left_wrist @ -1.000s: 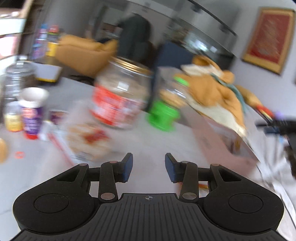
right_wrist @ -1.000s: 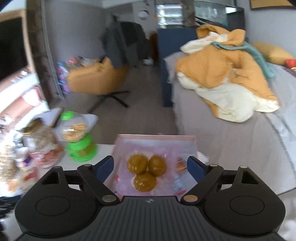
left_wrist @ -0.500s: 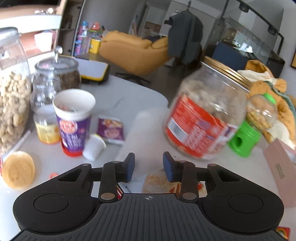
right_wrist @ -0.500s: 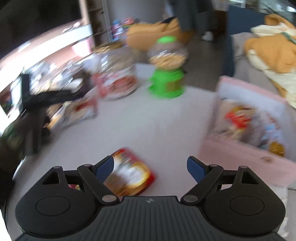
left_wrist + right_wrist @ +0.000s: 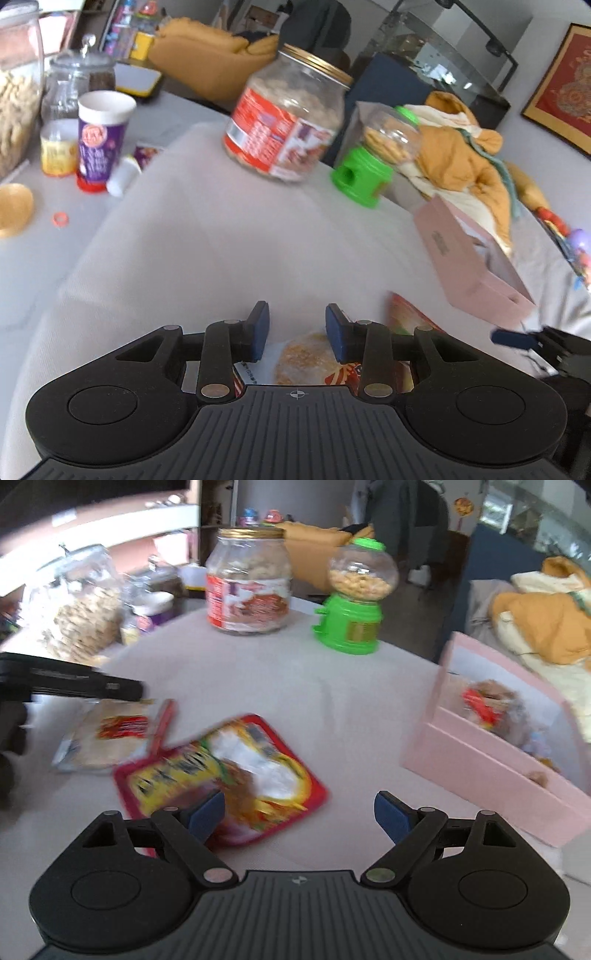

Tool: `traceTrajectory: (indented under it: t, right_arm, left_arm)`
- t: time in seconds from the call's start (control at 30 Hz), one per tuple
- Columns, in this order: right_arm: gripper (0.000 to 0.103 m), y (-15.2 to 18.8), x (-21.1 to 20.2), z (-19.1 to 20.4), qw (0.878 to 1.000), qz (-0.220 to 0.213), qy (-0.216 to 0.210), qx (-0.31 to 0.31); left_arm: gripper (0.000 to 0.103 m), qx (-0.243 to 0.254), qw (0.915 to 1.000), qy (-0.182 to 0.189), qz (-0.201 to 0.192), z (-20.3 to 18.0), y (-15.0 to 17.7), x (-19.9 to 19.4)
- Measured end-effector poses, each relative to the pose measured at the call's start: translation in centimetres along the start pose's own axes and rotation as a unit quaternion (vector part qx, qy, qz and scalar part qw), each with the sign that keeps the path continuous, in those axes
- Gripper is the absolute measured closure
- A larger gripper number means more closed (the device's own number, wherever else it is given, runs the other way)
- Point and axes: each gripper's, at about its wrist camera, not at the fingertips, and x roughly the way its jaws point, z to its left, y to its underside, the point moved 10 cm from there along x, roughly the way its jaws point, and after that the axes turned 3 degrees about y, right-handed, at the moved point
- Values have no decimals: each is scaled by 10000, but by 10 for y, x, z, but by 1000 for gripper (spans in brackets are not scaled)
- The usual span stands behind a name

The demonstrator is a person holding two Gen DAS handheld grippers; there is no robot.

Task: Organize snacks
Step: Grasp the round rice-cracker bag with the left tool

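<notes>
At the near edge of the tabletop (image 5: 207, 236), in the left wrist view, the left hand-held gripper (image 5: 296, 329) hangs over a clear-wrapped round cracker packet (image 5: 306, 360); its jaws stand partly apart, the packet showing between and below them, and whether the pads press on it cannot be told. Just right of it peeks the corner of a red snack packet (image 5: 404, 315). Toward the far edge stand a red-labelled jar with a gold lid (image 5: 286, 118) and a green candy dispenser (image 5: 373, 155); a pink box (image 5: 469, 266) sits at the right edge. At the left edge are a purple cup (image 5: 98, 140) and a small yellow jar (image 5: 57, 147).

In the right wrist view, the right hand-held gripper (image 5: 299, 812) is spread wide and empty, low over the tabletop's near edge; its left finger overlaps the red snack packet, which lies flat near the middle. The cracker packet lies left of it, under the left hand-held gripper. The pink box, at the right edge, holds several snacks (image 5: 491, 701).
</notes>
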Motion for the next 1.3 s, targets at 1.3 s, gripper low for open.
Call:
traceTrajectory:
  t: [1.3]
  right_arm:
    - [14, 19, -20, 56, 9990, -114, -326, 287]
  left_arm:
    - [58, 837, 9953, 173, 445, -20, 27, -16]
